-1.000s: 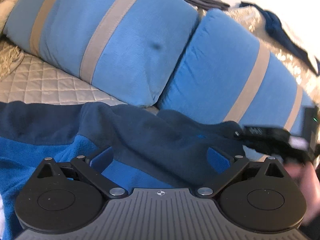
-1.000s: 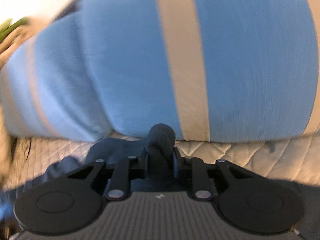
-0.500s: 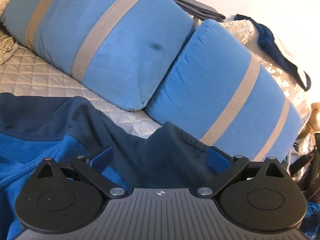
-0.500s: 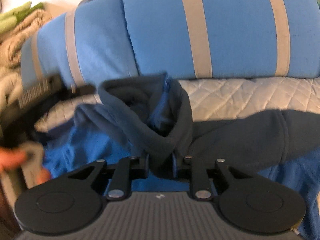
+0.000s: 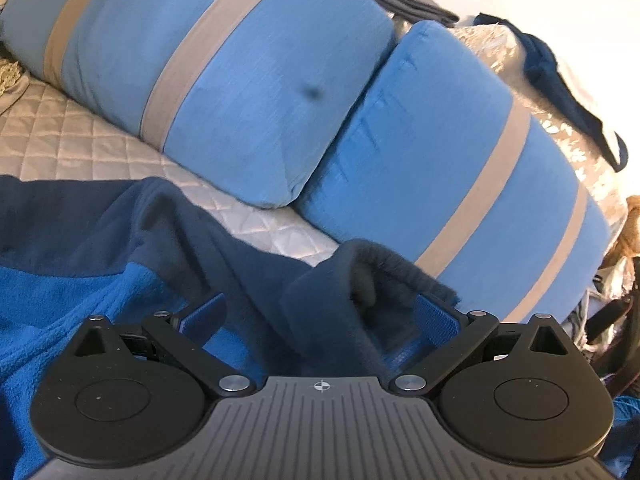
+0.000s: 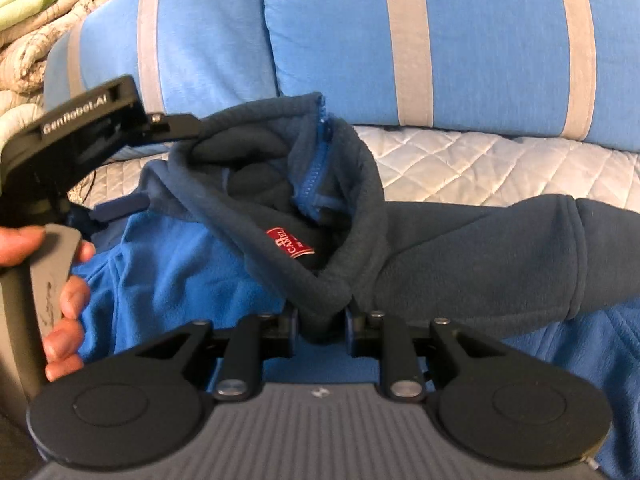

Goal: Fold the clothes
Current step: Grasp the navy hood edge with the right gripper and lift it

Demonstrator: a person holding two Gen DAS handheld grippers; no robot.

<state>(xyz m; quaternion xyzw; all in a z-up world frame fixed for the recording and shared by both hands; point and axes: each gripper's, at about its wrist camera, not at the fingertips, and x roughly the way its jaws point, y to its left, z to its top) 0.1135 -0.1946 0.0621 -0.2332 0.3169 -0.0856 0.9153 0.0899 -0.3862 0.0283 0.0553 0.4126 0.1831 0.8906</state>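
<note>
Fleece jacket (image 6: pixel 180 264) lies on the quilted bed (image 6: pixel 480 164) beside the striped pillows (image 6: pixel 460 40). Right gripper (image 6: pixel 321 318), tilted downward, pinches its dark collar (image 6: pixel 320 308). Left gripper (image 5: pixel 320 312), held in a hand (image 6: pixel 64 292), gapes around a collar fold.

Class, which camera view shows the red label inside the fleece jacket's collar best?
The right wrist view: the red label faces the camera inside the open collar. The left wrist view shows only the collar's dark fleece, no label.
</note>
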